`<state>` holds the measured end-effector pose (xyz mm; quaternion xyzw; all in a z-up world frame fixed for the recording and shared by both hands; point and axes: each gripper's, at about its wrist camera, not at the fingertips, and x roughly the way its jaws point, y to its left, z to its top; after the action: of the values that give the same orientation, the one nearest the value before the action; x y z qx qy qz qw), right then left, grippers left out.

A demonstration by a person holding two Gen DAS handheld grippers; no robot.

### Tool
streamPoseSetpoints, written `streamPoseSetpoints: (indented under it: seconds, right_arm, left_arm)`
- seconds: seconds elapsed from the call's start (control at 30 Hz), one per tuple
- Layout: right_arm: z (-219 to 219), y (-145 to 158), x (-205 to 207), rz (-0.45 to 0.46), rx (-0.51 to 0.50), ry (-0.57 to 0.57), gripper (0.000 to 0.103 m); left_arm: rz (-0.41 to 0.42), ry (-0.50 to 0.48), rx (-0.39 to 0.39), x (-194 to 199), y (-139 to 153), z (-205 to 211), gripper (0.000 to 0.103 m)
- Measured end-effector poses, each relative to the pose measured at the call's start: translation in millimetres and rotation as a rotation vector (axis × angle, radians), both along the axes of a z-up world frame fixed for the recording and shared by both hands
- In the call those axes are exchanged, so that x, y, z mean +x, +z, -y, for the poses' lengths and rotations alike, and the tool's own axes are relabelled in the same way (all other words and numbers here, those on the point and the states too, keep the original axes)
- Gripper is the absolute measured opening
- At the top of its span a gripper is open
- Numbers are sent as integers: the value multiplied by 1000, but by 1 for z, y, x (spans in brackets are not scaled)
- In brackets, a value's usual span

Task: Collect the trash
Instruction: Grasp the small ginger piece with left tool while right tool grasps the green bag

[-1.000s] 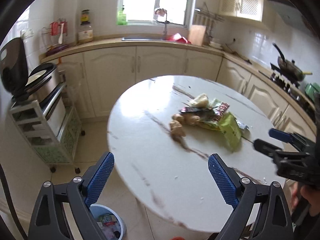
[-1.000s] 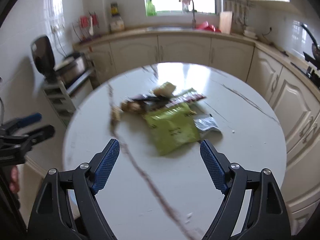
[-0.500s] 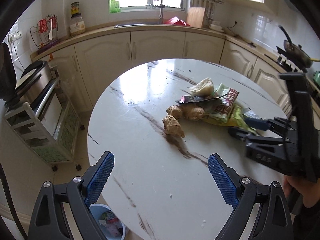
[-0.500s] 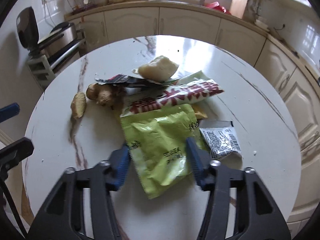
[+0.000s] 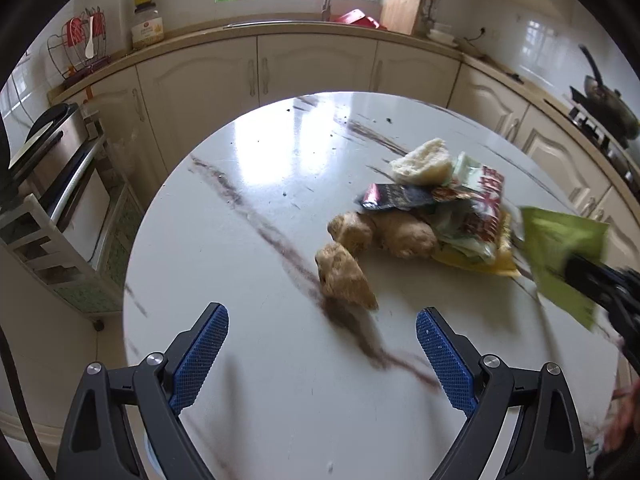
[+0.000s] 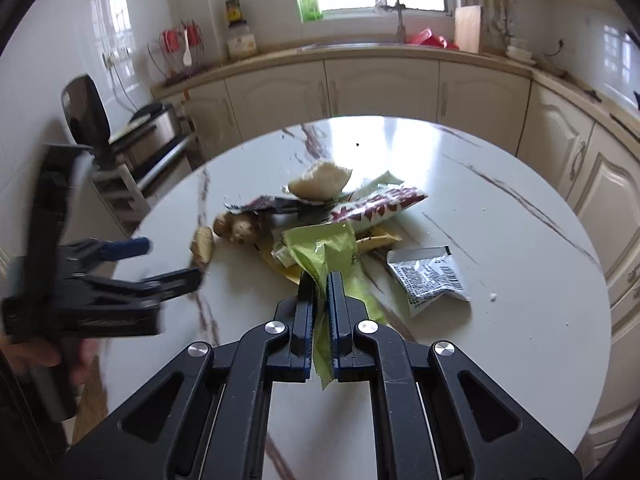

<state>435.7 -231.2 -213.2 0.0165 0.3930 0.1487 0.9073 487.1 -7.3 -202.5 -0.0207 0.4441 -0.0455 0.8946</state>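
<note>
My right gripper [image 6: 320, 280] is shut on a green snack wrapper [image 6: 324, 246], its jaws just finishing their closing with the pads pinching the foil. The wrapper hangs lifted off the round marble table [image 6: 500, 320]. From the left wrist view, the green wrapper [image 5: 560, 248] and right gripper [image 5: 588, 276] sit at the right edge. Behind lie a red-and-white wrapper [image 6: 376, 206], a bread chunk [image 6: 320, 178], a silver sachet [image 6: 428, 276] and ginger pieces [image 5: 344, 276]. My left gripper [image 5: 320, 312] is open just short of the nearest ginger piece, holding nothing.
Cream cabinets [image 5: 312, 68] and a counter ring the table. A rack with an oven [image 5: 52, 152] stands on the left. A stove with a pan [image 5: 604, 104] is at the right. The near part of the tabletop [image 5: 300, 400] is bare.
The right gripper closed on the green wrapper and raised it from the pile. The left gripper moved forward over the table toward the ginger, still open.
</note>
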Motion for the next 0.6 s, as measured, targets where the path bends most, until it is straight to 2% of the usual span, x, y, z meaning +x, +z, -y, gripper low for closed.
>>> streamPoseSetpoints:
  seconds: [0.07,0.13,0.17,0.2,0.23,0.3,0.4,0.6]
  right_arm:
    - [3,2,-4,0,13,-4,7]
    - [5,3,-6,2,24,-7,7]
    - [5,4,-7,4,28,-9,7]
    - [5,4,-9,8,28,-10,7]
    - [5,4,-10,7,30,-10,7]
    - [5,6,-12,15,35,-10,7]
    - [3,10,-17,27,38,-9,7]
    - [-3,22,-28,45,47,-4,7]
  left_arm:
    - [-3,27,7,14,-4,0,88]
    - [8,27,26,21,-9,1,75]
    - [5,18,25,25,-11,2,64]
    - [9,16,30,24,-13,5,61]
    - [20,9,28,26,-13,6,50]
    - [31,-15,-4,22,-15,10,16]
    - [37,-35,-18,17,-17,8,16]
    - [49,-63,-115,-9,-15,-6,16]
